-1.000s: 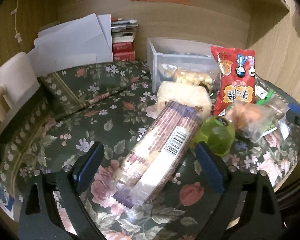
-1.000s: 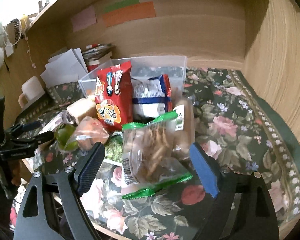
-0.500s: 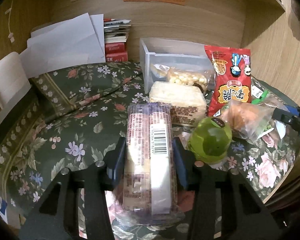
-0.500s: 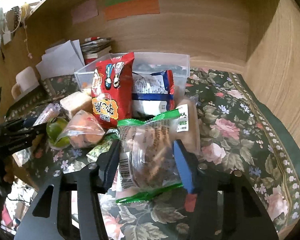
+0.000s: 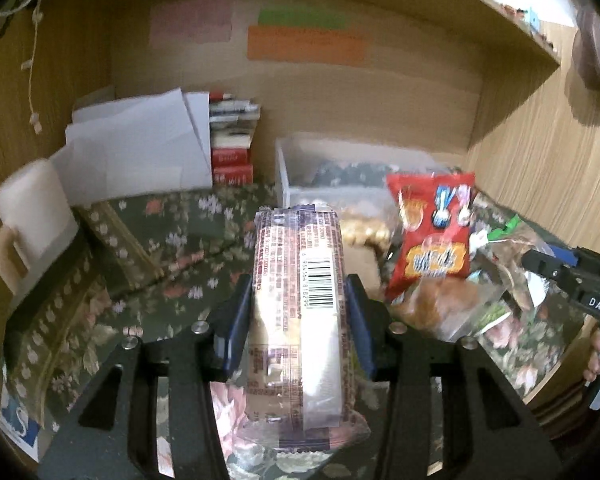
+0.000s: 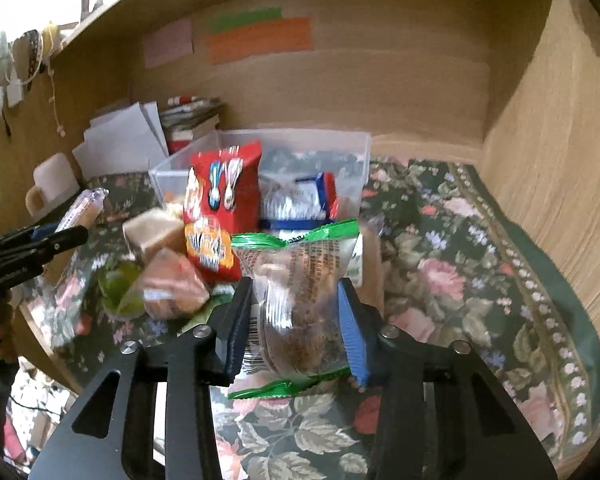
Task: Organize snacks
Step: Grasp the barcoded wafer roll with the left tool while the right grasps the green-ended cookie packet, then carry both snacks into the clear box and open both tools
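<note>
Left tool (image 5: 298, 312), lower centre of frame, pinches long cracker pack (image 5: 298, 304) lengthwise, raised above floral tabletop (image 5: 160, 280). Right tool (image 6: 296, 320), lower centre, pinches green-edged cookie bag (image 6: 300, 304) w/ clear bin (image 6: 300, 138) behind, centre frame.

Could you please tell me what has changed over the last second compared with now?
Both grippers closed and lifted: the left gripper took the wafer pack, the right gripper the green-edged bag. The red bag, bin and mug stayed put.
</note>
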### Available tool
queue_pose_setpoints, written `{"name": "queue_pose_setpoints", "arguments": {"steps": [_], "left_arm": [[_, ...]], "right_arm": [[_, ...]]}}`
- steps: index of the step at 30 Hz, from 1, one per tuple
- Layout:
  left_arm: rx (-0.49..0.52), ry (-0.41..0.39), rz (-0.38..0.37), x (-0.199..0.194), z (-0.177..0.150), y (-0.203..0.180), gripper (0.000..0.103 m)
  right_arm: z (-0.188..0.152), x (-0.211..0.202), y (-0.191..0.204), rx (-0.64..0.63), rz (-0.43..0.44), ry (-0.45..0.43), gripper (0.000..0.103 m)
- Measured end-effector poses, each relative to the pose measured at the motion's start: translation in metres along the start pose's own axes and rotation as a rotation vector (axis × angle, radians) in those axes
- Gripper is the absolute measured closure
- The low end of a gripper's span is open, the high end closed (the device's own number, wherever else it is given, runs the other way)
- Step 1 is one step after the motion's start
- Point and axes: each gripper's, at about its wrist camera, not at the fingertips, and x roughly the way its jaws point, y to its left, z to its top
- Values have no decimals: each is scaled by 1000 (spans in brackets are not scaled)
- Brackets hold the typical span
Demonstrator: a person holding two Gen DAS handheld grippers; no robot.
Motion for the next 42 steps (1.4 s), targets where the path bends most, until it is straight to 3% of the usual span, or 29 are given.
{"name": "queue_pose_setpoints", "arguments": {"steps": [12, 21, 29, 42], "left_arm": [[33, -76, -27, 5, 55, -20, 58], [56, -110, -34, 21, 98, -34, 58], [55, -102, -44, 52, 128, -37, 58], [65, 1, -24, 126, 141, -33, 58]], "right_arm": [[52, -13, -4, -38, -20, -132, 65], [100, 2, -11, -67, -12, -194, 65], [126, 32, -13, -93, 8, -168, 65], [136, 107, -13, -138, 31, -6, 65]]}}
